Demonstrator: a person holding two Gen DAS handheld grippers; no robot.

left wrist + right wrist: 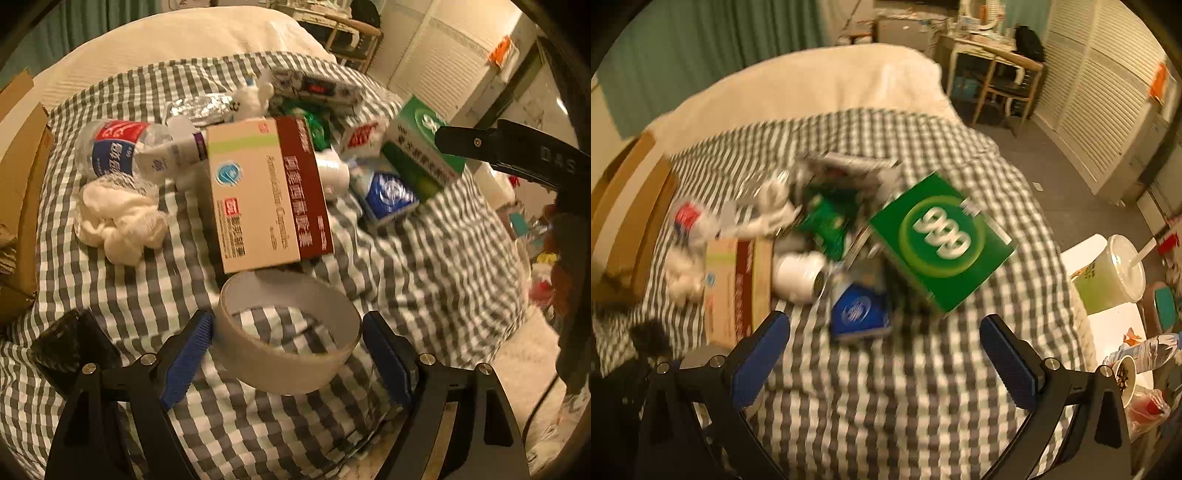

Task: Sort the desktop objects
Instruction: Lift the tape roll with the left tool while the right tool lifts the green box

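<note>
Two grippers of mine hang over the grey-checked cloth (110, 295): my left gripper (288, 350) stands spread around the pale cardboard tape ring (288, 369) without clamping it, my right gripper (884, 350) gapes empty near the green box (942, 240).

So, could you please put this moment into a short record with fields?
surface: grey-and-white checked cloth
left gripper: open, fingers either side of the pale tape ring, right pad apart from it
right gripper: open, nothing between the fingers
just beyond the ring: beige-and-maroon capsule box
ahead of right gripper: green "999" box, blue box
</note>
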